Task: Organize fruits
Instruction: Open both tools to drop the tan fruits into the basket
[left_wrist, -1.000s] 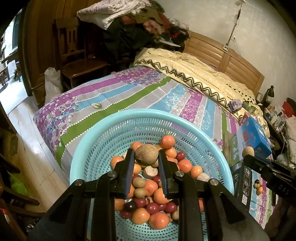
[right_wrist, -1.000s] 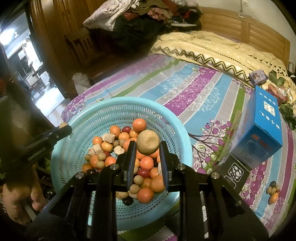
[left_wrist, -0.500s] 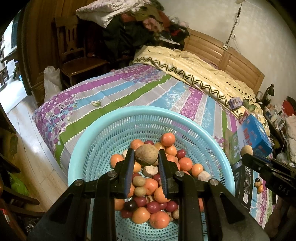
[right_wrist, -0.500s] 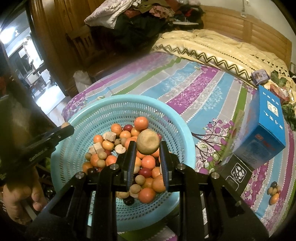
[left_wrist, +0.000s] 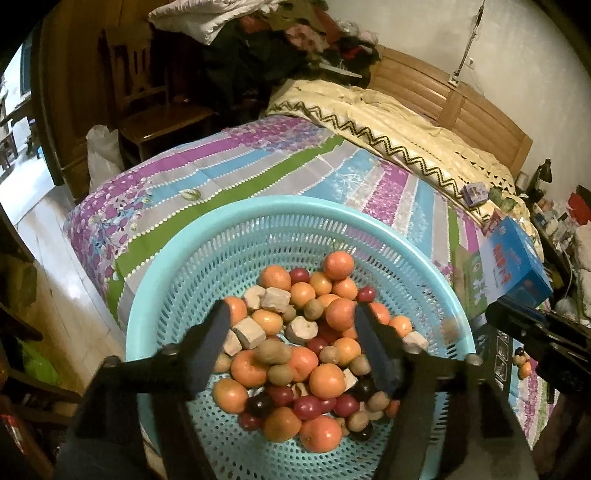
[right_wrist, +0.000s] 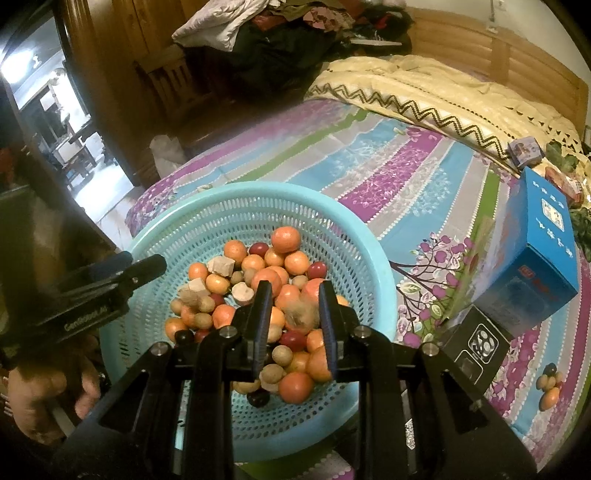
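Observation:
A turquoise basket (left_wrist: 295, 206) (right_wrist: 258, 190) on the striped bedspread holds a pile of fruit (left_wrist: 295, 350) (right_wrist: 258, 280): oranges, dark red plums, small brown fruits and pale chunks. My left gripper (left_wrist: 291, 310) hangs over the pile, its jaws opening wide with nothing between them. A blurred brown fruit (right_wrist: 188, 295) lies on the pile below it. My right gripper (right_wrist: 293, 295) is over the basket's right half with its jaws opening. A blurred brown fruit (right_wrist: 303, 314) is slipping down between its fingers.
A blue box (right_wrist: 539, 251) (left_wrist: 513, 266) and a black box (right_wrist: 476, 343) stand on the bed right of the basket. A few small fruits (right_wrist: 550, 387) lie beyond them. A cream quilt (left_wrist: 388, 122), a wooden chair (left_wrist: 155, 110) and a person's hand (right_wrist: 37, 398) are in view.
The left gripper has opened and let go of its brown fruit, which fell into the basket. The brown fruit in the right gripper has slid down from the fingertips.

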